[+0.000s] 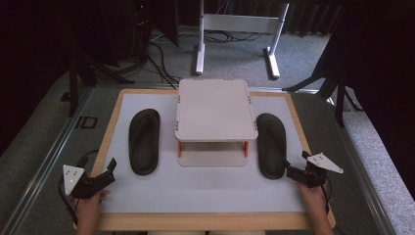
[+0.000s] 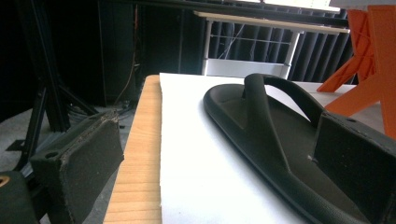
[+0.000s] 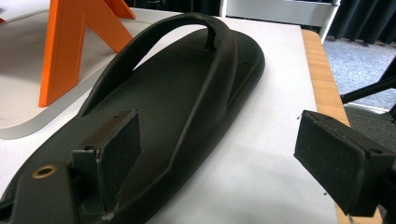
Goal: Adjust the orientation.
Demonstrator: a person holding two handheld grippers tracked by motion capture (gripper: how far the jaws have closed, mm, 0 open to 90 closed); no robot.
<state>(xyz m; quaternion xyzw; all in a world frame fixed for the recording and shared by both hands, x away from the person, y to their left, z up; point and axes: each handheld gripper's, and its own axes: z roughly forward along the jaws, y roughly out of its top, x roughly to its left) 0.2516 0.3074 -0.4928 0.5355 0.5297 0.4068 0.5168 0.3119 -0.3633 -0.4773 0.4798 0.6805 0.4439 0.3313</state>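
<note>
Progress looked close to nil when I checked my screens: 2 dark flip-flops lay flat on the white worktop point(image 1: 205, 188), one on each side of the 2-tier shoe rack point(image 1: 215, 115), and both of its shelves were bare. The left flip-flop point(image 1: 144, 141) sat apart from the rack's left edge; the right flip-flop point(image 1: 271, 145) lay just beside its right legs.

My left gripper point(image 1: 108, 171) hovered near the worktop's front-left corner with its fingers point(image 2: 88, 175) spread, short of the left flip-flop point(image 2: 280, 135) and touching nothing. My right gripper point(image 1: 296, 164) was at the heel end of the right flip-flop point(image 3: 177, 107), fingers point(image 3: 343, 158) spread wide; in the right gripper view 1 finger stood over the heel of the sole and the other outside its edge, so it straddled the rim without pinching it.

I judged that everything was left: closing on each flip-flop, lifting it and setting it on the rack, whose orange legs point(image 3: 70, 51) stood close by.
</note>
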